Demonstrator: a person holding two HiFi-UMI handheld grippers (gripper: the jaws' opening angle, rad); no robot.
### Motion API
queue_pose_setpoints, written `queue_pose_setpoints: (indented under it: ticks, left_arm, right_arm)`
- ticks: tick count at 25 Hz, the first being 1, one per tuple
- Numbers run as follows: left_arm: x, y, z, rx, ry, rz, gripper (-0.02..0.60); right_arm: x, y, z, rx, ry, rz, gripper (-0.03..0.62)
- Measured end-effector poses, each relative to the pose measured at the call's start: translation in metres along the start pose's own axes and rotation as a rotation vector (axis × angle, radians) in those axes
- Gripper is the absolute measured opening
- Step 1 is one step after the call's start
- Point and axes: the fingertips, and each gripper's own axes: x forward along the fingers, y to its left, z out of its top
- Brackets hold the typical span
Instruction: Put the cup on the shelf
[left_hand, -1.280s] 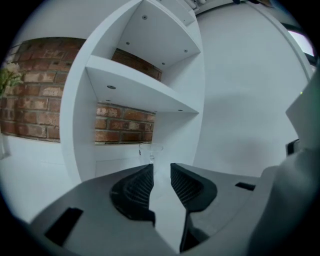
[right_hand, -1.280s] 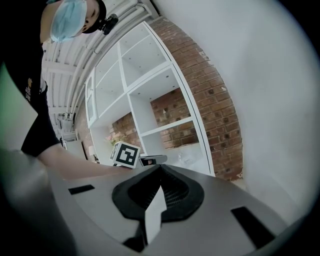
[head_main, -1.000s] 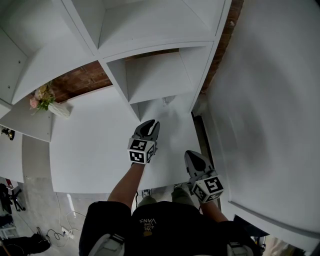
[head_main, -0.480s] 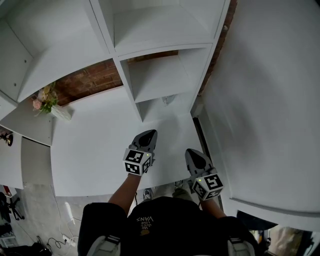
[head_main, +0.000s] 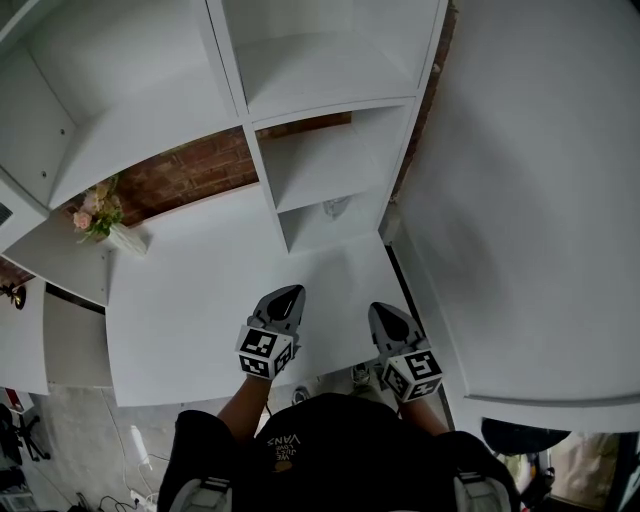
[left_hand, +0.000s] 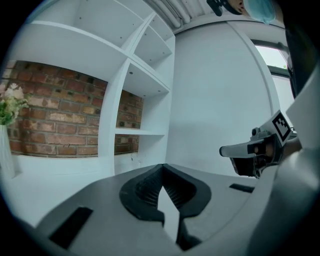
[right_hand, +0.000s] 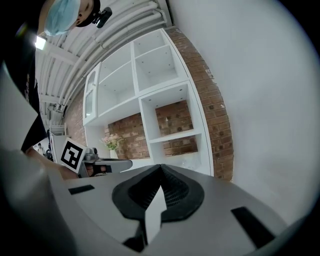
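Note:
A small clear cup stands in the lowest compartment of the white shelf unit, at the far end of the white table; it shows faintly in the right gripper view as the cup. My left gripper hovers over the table's near part, well short of the cup, jaws shut with nothing between them. My right gripper is beside it to the right, also shut and empty. Each gripper shows in the other's view: the right gripper, the left gripper.
A vase of flowers stands at the table's far left against the brick wall. A white wall runs along the right side. The shelf's upper compartments hold nothing I can see.
The left gripper's jaws stood open near the shelf a second ago and are shut now. Both grippers have drawn back from the shelf toward the table's near edge, the left farther.

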Motion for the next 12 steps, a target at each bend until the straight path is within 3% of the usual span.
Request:
queue_pose_setpoints:
  ticks: [12]
  left_arm:
    - [-0.051, -0.005, -0.009, -0.012, -0.001, -0.018, 0.007]
  right_arm:
    - [-0.01, 0.026, -0.009, 0.012, -0.006, -0.034, -0.002]
